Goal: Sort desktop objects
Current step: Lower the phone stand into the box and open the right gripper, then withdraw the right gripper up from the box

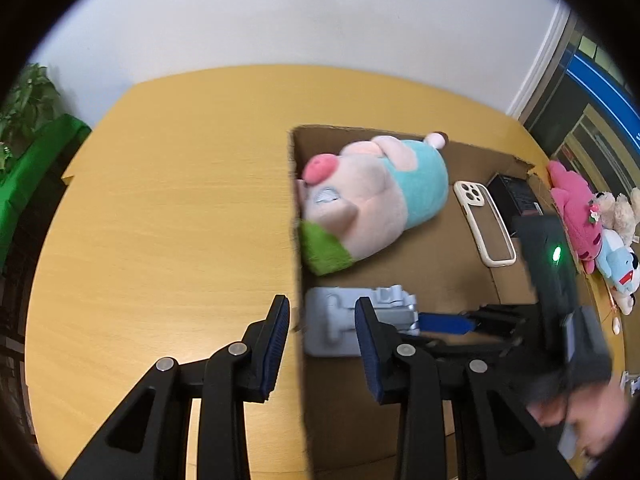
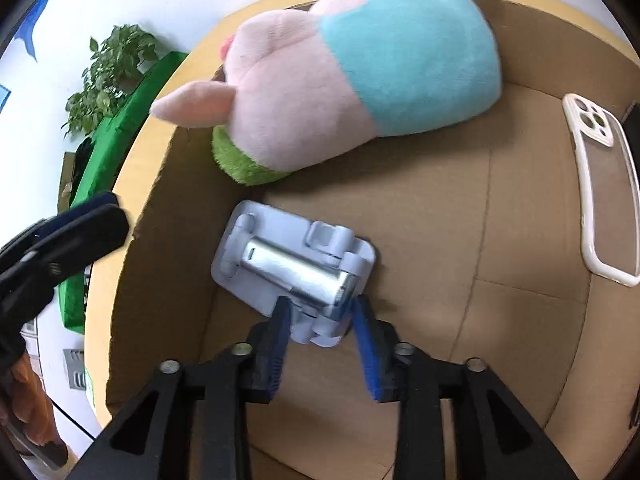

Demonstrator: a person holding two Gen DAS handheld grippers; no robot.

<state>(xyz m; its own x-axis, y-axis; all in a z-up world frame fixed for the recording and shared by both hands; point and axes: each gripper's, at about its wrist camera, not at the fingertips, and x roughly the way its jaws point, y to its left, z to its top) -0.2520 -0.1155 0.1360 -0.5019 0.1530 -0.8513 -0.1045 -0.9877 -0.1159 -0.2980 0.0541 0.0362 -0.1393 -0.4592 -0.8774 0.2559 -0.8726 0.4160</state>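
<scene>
A shallow cardboard box [image 2: 520, 240] sits on a yellow wooden counter [image 1: 160, 200]. The right hand-held gripper [image 2: 320, 320] reaches down into the box, its blue pads grasping the near end of a grey folding phone stand [image 2: 292, 264], which lies on the box floor. Just beyond the stand lies a pink plush pig [image 2: 340, 80] in a teal shirt. To that gripper's right, a cream phone case [image 2: 600, 184] lies flat. The left hand-held gripper [image 1: 320, 344] hovers released and empty, its jaws straddling the box's left wall.
</scene>
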